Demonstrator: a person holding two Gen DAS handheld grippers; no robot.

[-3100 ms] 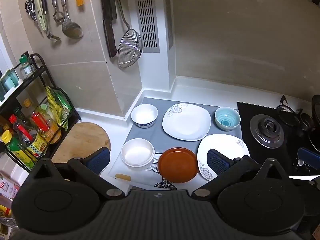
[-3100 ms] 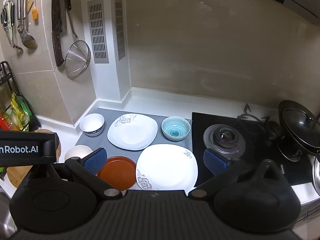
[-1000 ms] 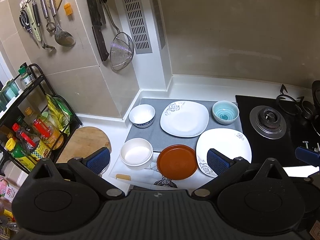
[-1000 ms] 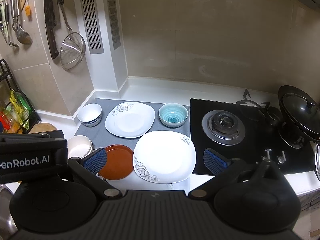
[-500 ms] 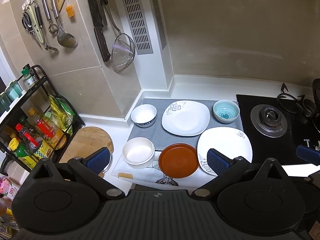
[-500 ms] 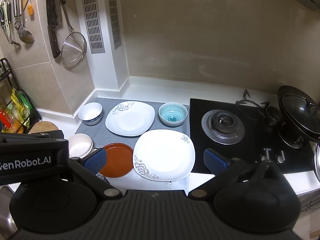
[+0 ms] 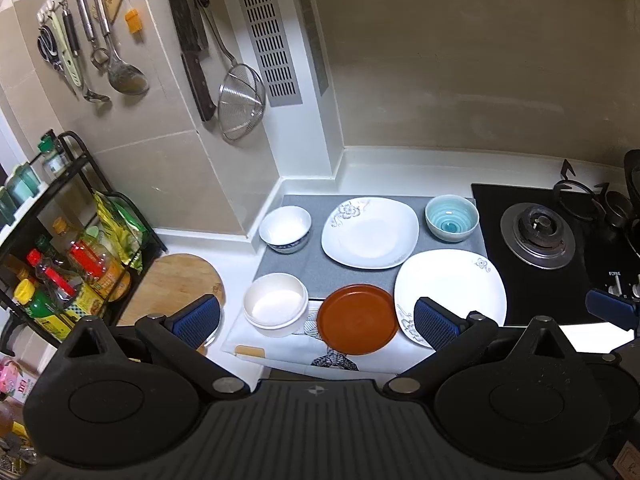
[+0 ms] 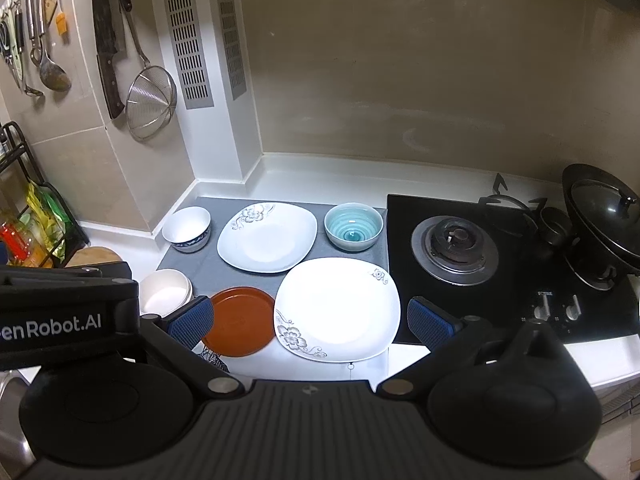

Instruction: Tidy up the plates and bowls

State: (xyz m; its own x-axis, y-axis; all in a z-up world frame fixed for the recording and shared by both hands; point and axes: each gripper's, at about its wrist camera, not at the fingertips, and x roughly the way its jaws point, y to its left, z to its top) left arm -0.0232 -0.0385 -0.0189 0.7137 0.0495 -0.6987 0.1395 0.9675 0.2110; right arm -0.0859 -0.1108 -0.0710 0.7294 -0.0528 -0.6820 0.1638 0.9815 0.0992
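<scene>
On a grey mat (image 7: 296,268) lie two white square plates with flower prints, the far plate (image 7: 370,232) (image 8: 267,237) and the near plate (image 7: 450,294) (image 8: 337,309). A brown round plate (image 7: 357,319) (image 8: 240,321) sits at the front. A teal bowl (image 7: 452,218) (image 8: 353,226) stands far right, a white bowl with blue rim (image 7: 285,229) (image 8: 187,228) far left, a cream bowl (image 7: 275,309) (image 8: 165,294) near left. My left gripper (image 7: 316,318) hovers open above the brown plate. My right gripper (image 8: 310,322) hovers open over the near white plate. Both hold nothing.
A gas hob (image 8: 456,248) with a lidded wok (image 8: 604,216) lies right of the mat. A bottle rack (image 7: 60,264) and a round wooden board (image 7: 176,284) stand at left. Utensils, a knife and a strainer (image 7: 240,104) hang on the wall.
Both views have drifted only slightly; the dishes have stayed where they were and both grippers remain open and empty.
</scene>
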